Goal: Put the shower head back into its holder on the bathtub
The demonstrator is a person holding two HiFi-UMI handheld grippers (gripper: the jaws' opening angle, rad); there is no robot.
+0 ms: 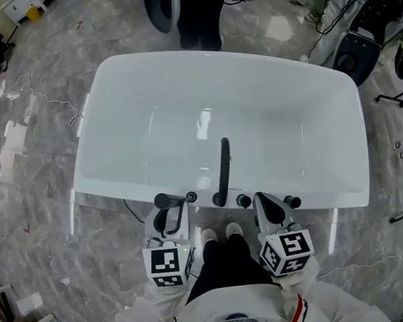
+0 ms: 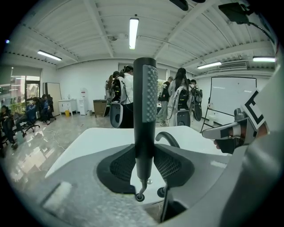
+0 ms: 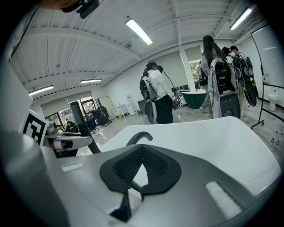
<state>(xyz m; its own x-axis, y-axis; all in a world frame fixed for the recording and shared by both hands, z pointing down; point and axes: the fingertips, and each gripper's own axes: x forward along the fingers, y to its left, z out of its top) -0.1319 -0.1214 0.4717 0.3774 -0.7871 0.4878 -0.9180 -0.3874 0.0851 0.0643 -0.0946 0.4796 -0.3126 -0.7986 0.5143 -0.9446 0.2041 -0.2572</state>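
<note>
A person stands at the near rim of a glossy white oval bathtub point(image 1: 142, 113) on a grey marble-patterned floor point(image 1: 34, 144), holding a grey two-jaw gripper in each hand.

The left gripper point(image 2: 145, 156) is clenched on a slim, dark grey stick-shaped shower head point(image 2: 145, 111). Its black ribbed pads press both sides of the lower handle. The shower head stands upright, with its strip of small spray nozzles on the right side of the upper part. Its narrow metal lower end points down at a small black ring holder point(image 2: 140, 197) on the tub's near rim. Whether the tip is already seated in the ring cannot be told. A thin dark hose point(image 2: 164, 208) runs down just right of the ring.

The right gripper point(image 3: 141, 155) hovers above the same rim, its jaws closed together with nothing between them.

A curved black faucet spout point(image 1: 223, 168) rises from the rim between the two grippers and reaches over the basin. Small round black knobs point(image 1: 243, 201) sit beside it.

Several people point(image 2: 126, 88) stand beyond the tub's far side.
</note>
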